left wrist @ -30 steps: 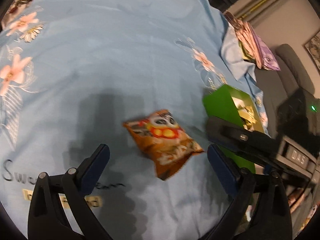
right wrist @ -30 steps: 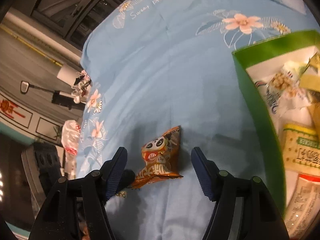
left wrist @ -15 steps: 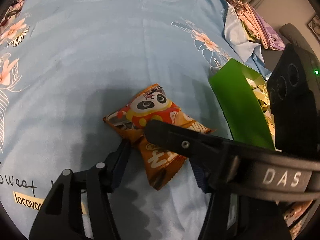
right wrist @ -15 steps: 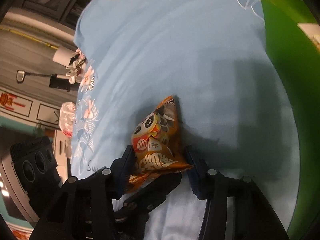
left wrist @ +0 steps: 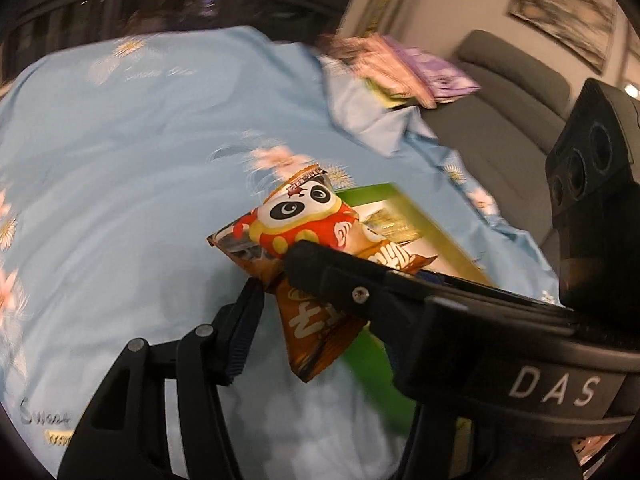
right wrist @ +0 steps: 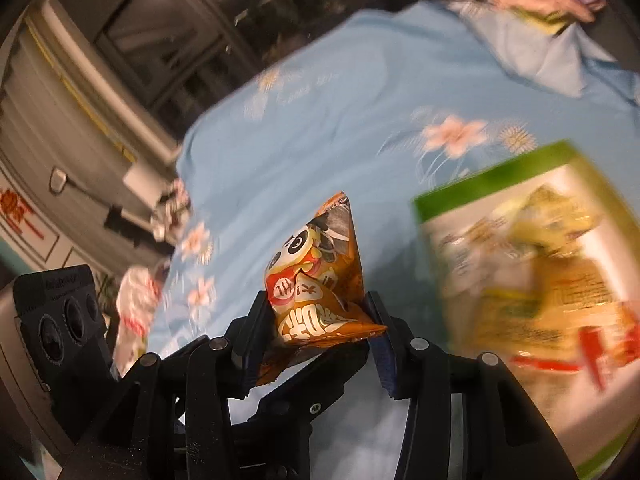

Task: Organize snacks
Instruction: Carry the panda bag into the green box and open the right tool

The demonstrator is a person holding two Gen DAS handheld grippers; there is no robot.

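An orange snack bag with a panda print hangs above the blue flowered cloth. Both grippers pinch its lower end. My left gripper is shut on it; only its left finger shows, because the right gripper's black arm crosses in front of the other one. In the right wrist view the bag stands upright between the pads of my right gripper, which is shut on it. A green box holding several snack packets lies just to the right, partly behind the bag.
Pink and purple packets lie on a fold of the cloth at the far end. A grey sofa stands beyond the right edge. A white and red packet lies at the cloth's left edge, near a flower arrangement.
Both grippers closed on the panda bag, which lay flat on the cloth, and lifted it up off the cloth together. The green box now sits close beside and behind it.
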